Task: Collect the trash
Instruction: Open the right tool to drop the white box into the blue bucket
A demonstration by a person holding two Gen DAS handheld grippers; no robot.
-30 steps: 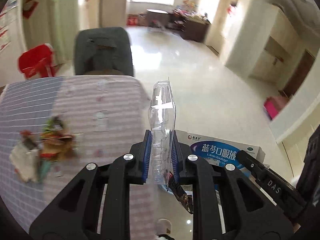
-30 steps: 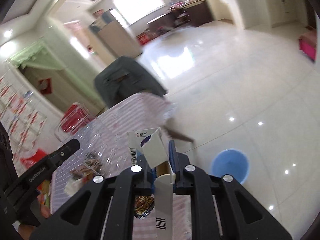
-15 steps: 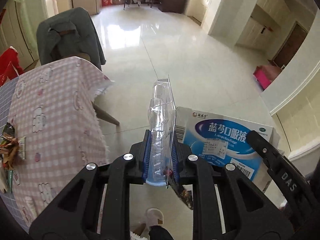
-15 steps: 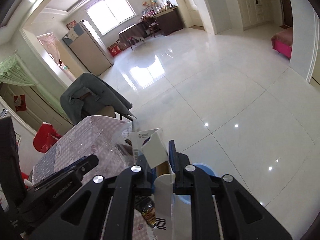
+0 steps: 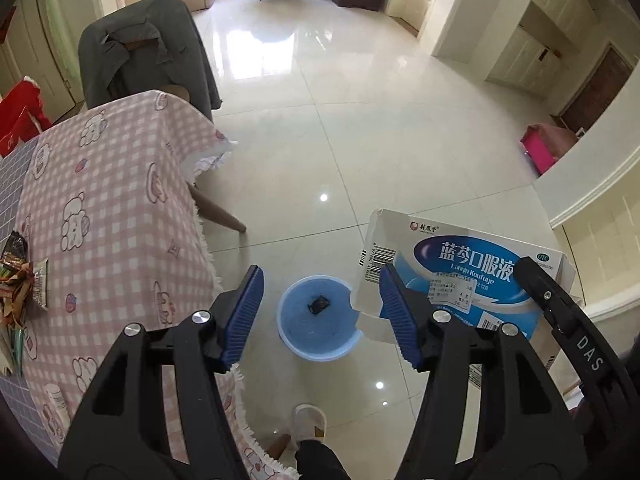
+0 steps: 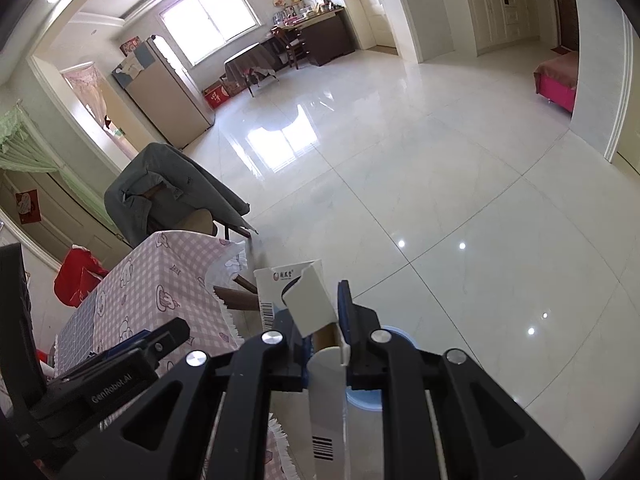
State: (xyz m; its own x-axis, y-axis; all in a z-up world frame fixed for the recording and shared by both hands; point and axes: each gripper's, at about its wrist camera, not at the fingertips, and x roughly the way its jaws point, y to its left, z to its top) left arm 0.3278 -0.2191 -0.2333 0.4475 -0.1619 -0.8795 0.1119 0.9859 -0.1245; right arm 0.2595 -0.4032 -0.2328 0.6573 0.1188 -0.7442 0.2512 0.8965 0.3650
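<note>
My left gripper [image 5: 322, 312] is open and empty, held above a blue bin [image 5: 320, 318] on the floor beside the table. A dark wrapper [image 5: 319, 303] lies inside the bin. My right gripper [image 6: 316, 320] is shut on a white and blue medicine box [image 6: 306, 300]. The box also shows in the left wrist view [image 5: 460, 280], to the right of the bin and above its right rim. The bin's rim [image 6: 394, 332] peeks out behind the right gripper. Several wrappers [image 5: 20, 276] lie on the table at the far left.
A table with a pink checked cloth [image 5: 116, 220] stands left of the bin. A chair with a grey jacket [image 5: 144, 52] stands behind it. A slippered foot [image 5: 310, 428] is just below the bin. Glossy tiled floor [image 5: 360, 140] stretches beyond.
My left gripper has opened and the clear plastic packaging it held is gone from its jaws. Both grippers have swung from the table to above the blue bin.
</note>
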